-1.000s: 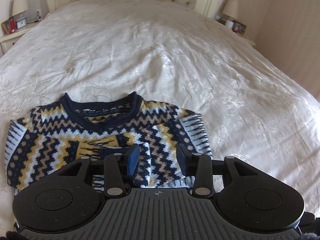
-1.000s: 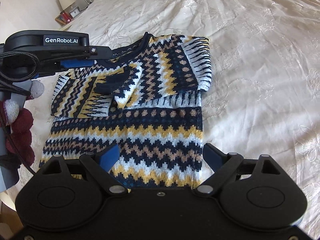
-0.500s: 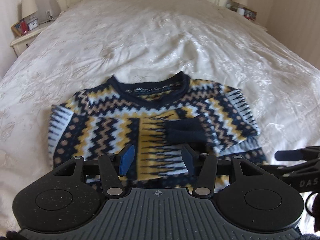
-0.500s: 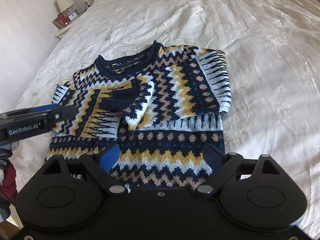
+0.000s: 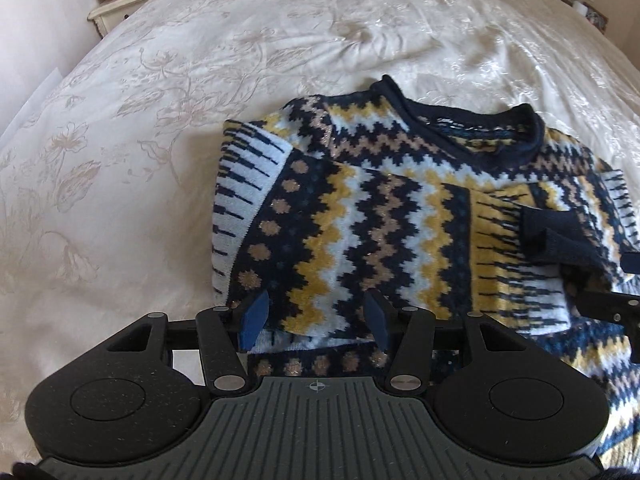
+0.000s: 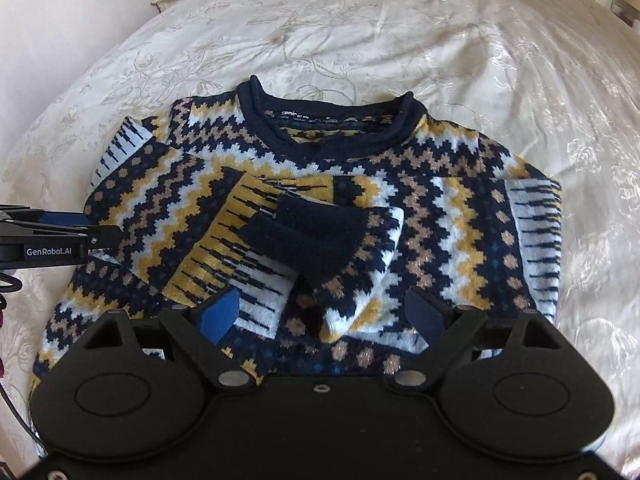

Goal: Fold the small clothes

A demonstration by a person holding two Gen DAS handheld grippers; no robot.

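Both grippers have shifted over the last second while the sweater [image 6: 320, 216] has stayed where it lay, spread on the cream bedspread [image 6: 400, 32] with its navy collar [image 6: 328, 120] toward the headboard end. Both sleeves remain folded in across the chest, and their navy cuffs [image 6: 308, 236] overlap near the middle, just as they did a second ago.

In the left wrist view the garment, centred half a second ago, now sits to the right of centre, so more bare bedspread [image 5: 120, 140] shows on the left. The left gripper [image 5: 316, 320] now hovers low over the fold of the sleeve on that side, its blue pads [image 5: 254, 318] spread apart with zigzag knit showing between them. Whether the pads touch the cloth cannot be told. Its jaws were apart in the earlier pictures too.

From the right wrist view the sweater fills more of the frame than before, and the collar label is now readable in part. The right gripper [image 6: 324, 316] hangs over the lower chest, just short of the crossed cuffs, with its jaws wide apart and nothing between them but the knit below. At the left edge of that view the other gripper [image 6: 56, 236] reaches in over the sleeve, farther up the frame than half a second ago.

Beyond the bed, a nightstand [image 5: 120, 12] carries a red item, a small clock and a picture frame.
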